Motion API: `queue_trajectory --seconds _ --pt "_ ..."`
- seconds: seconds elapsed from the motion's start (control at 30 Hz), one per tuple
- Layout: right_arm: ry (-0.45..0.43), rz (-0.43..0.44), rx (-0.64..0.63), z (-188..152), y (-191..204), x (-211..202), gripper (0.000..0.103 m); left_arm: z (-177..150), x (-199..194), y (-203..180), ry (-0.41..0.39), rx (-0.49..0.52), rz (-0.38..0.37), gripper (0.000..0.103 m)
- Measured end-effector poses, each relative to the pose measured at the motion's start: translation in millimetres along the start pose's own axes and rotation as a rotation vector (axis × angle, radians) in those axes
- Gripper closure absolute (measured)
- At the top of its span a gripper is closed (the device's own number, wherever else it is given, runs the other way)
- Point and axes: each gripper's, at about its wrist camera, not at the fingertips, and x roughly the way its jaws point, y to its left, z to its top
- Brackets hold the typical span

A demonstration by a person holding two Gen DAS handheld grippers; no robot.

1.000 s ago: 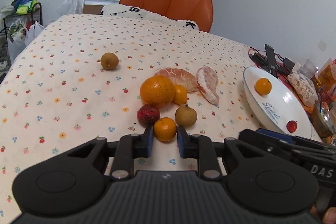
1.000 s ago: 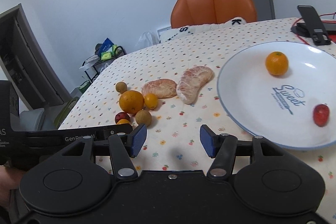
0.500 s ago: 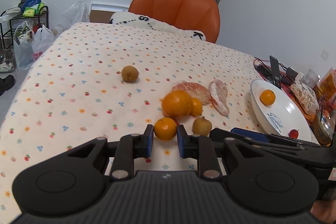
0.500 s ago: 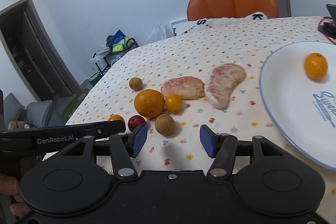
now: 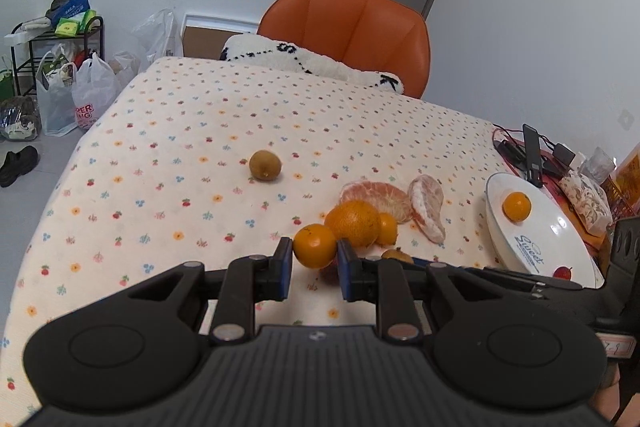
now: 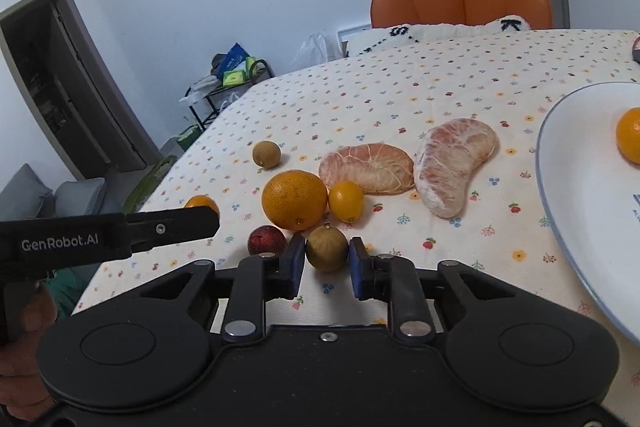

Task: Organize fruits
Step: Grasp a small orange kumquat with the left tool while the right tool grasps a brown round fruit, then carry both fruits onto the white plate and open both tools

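Your left gripper (image 5: 315, 263) fingers clamp a small round orange tangerine (image 5: 315, 245) above the floral tabletop (image 5: 192, 131) while your right gripper (image 6: 327, 265) fingers close around a brown longan (image 6: 327, 248); only two fruits sit on the white ceramic plate (image 5: 560, 231), several remaining.

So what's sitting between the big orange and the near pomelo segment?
A small yellow-orange fruit, touching the big orange and in front of the pomelo segment; the right wrist view shows it best.
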Motion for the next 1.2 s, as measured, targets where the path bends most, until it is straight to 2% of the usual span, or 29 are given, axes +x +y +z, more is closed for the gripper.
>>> queue_trajectory --seconds 0.33,0.6,1.2 --pt "-0.049 0.013 0.035 12 -21 -37 0.081 16 8 -33 -0.003 0.044 -0.027 0.081" --pt "-0.088 -0.011 0.059 17 -45 -60 0.081 25 15 -66 -0.004 0.089 -0.048 0.081" --pt "-0.156 -0.106 0.148 17 -110 -100 0.081 30 48 -137 0.048 0.198 -0.123 0.081"
